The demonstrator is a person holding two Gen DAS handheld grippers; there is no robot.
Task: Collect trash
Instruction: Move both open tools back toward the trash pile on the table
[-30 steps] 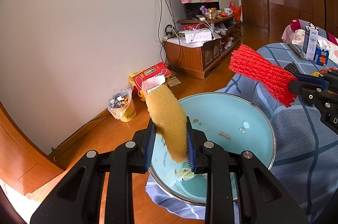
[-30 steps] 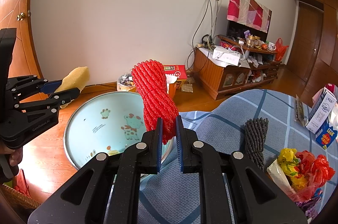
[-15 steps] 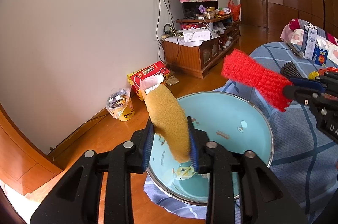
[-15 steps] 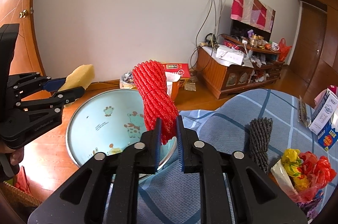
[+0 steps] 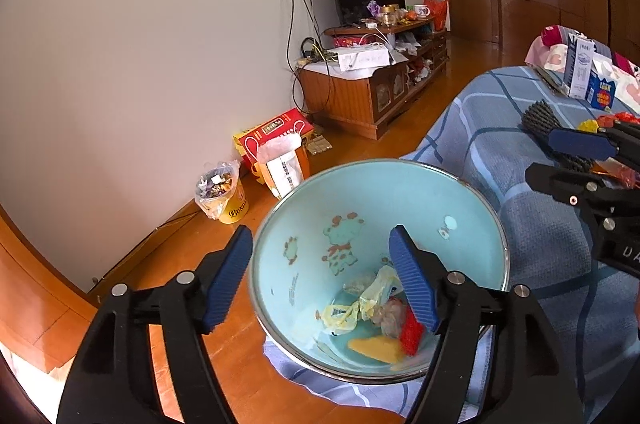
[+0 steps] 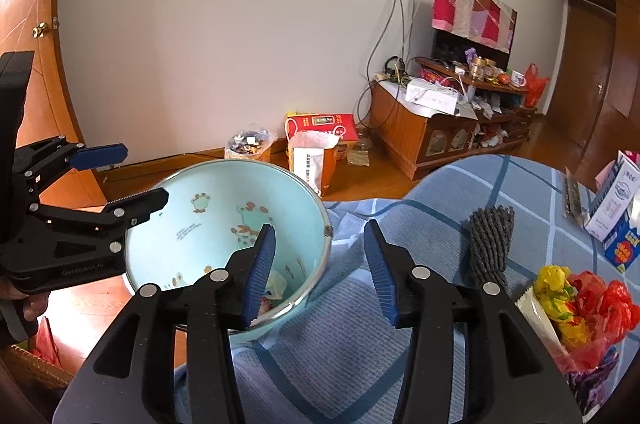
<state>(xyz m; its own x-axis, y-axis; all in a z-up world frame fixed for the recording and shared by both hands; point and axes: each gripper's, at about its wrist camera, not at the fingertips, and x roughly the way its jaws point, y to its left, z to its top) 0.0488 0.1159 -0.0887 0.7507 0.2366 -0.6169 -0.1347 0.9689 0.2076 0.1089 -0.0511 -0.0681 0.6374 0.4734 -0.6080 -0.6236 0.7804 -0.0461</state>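
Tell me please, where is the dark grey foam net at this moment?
In the right wrist view, the dark grey foam net lies on the blue checked cloth, right of the right gripper, between the basin and the pile of coloured wrappers.

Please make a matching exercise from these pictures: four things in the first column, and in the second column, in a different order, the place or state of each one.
1. yellow foam net
2. dark grey foam net
3. left gripper
4. milk carton

A. open, nothing between its fingers
B. standing on the blue checked cloth, at the right
C. lying in the basin
D. lying on the cloth, outside the basin

Pairs: 1-C, 2-D, 3-A, 4-B
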